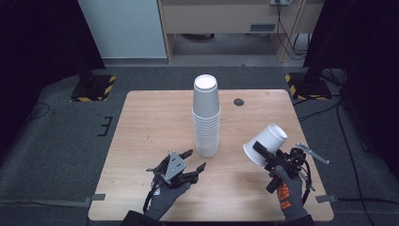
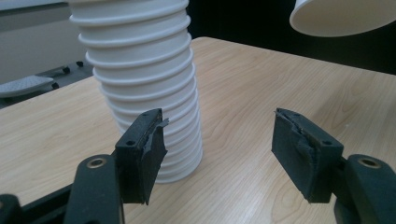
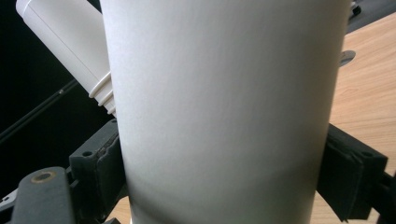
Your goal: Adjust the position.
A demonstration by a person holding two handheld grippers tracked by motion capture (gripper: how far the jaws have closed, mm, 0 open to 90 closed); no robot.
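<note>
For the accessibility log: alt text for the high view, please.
A person's right claw holds a single white paper cup tilted above a wooden table. The left claw rests open beside a tall stack of upturned white cups.

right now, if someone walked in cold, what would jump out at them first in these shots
The tall stack of white paper cups standing upside down near the middle of the wooden table draws the eye first. Next is the single white cup held tilted above the table's right side, clamped in the right gripper. The left gripper sits open and empty just left of the stack's base.
</note>
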